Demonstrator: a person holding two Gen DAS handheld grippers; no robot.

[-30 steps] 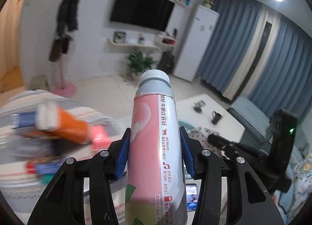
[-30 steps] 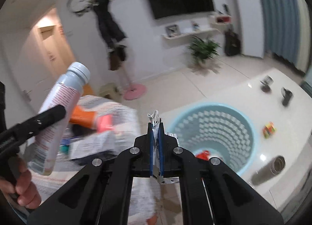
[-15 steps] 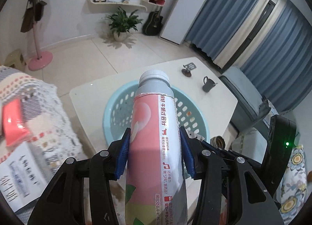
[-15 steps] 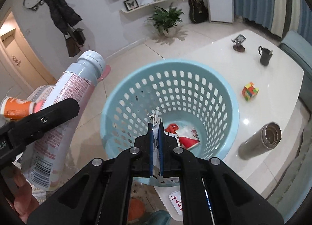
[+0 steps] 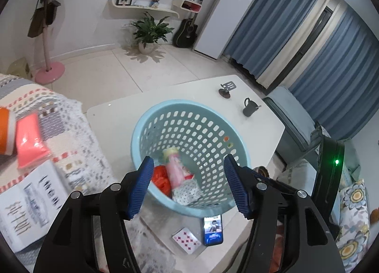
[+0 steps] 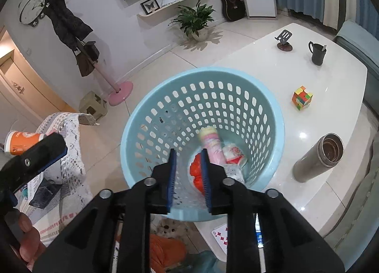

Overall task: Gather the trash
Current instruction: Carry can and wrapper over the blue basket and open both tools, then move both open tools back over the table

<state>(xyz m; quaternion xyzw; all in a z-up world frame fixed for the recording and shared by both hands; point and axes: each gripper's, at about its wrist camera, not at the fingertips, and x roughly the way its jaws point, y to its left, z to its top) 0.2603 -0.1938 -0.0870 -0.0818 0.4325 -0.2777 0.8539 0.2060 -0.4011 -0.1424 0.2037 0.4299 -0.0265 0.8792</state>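
A light blue perforated basket (image 5: 151, 121) (image 6: 236, 76) stands on the white table. Inside lie the pink bottle (image 5: 176, 170) (image 6: 212, 144), a red wrapper (image 5: 161, 177) (image 6: 195, 171) and white crumpled paper (image 5: 188, 192) (image 6: 234, 171). My left gripper (image 5: 188, 186) is open and empty, just above the basket's near rim. My right gripper (image 6: 189, 176) is open a little and empty, also over the near rim. The left gripper shows in the right wrist view (image 6: 40, 152) at the left.
On the white table (image 6: 319, 112) stand a black mug (image 6: 317, 52), a phone stand (image 6: 284, 41), a colour cube (image 6: 302, 97) and a steel flask (image 6: 317, 158). A phone (image 5: 213, 230) and a playing card (image 5: 187, 239) lie near the basket. An orange bottle (image 6: 21, 141) lies on the patterned cloth (image 5: 66, 131) at left.
Both grippers moved over the basket and opened. The pink bottle left the left gripper and the paper scrap left the right one; both now lie in the basket.
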